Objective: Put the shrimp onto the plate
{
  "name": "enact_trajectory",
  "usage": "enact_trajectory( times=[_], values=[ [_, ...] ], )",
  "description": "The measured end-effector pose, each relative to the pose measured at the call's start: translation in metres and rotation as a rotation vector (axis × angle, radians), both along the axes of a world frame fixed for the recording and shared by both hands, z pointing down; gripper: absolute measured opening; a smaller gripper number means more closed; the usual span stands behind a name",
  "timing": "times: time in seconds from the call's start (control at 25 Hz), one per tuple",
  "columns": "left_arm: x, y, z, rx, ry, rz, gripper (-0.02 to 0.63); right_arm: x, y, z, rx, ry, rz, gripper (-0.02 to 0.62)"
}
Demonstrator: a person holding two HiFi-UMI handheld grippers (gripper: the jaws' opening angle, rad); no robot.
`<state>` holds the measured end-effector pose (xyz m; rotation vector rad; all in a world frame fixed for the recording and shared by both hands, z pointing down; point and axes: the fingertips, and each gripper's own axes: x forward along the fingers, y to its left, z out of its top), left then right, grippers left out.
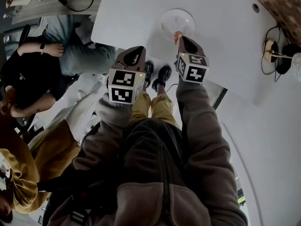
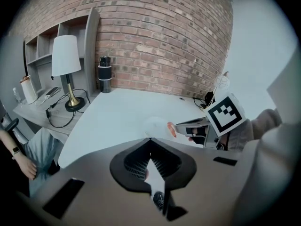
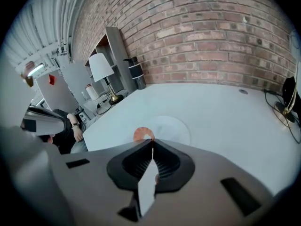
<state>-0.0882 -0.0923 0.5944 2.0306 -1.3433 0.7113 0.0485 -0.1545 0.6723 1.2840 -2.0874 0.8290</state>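
Fingers (image 3: pixel 165 163) of the right gripper (image 3: pixel 151 142) are clenched on the shrimp (image 3: pixel 141 134), pinching only its near edge. The shrimp is at the near rim of the plate (image 3: pixel 175 126). The left gripper (image 2: pixel 150 139) is closed on nothing, short of the plate.

Risk: so shallow a pinch on a curled, smooth orange body may slip, and a release here could drop it off the rim onto the tabletop (image 3: pixel 225 112).

The plate is round, pale, shallow and glossy. The tabletop is smooth and white.
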Motion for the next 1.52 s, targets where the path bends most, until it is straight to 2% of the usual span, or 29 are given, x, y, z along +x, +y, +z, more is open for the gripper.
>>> enact_trajectory(
  times=[0.36, 0.68, 1.36, 1.52],
  values=[
    [-0.005, 0.000, 0.012, -0.030, 0.001, -0.020, 0.005, -0.005, -0.010, 0.046, -0.085, 0.057, -0.023, 0.008],
    [-0.014, 0.003, 0.018, -0.047, -0.007, -0.046, 0.005, -0.003, -0.015, 0.064, -0.123, 0.111, -0.030, 0.008],
    [-0.017, 0.000, 0.015, -0.036, 0.000, -0.059, 0.005, -0.003, -0.021, 0.068, -0.133, 0.188, -0.057, 0.008],
    [-0.017, 0.001, 0.015, -0.036, -0.001, -0.061, 0.005, -0.005, -0.019, 0.074, -0.142, 0.170, -0.078, 0.008]
  ],
)
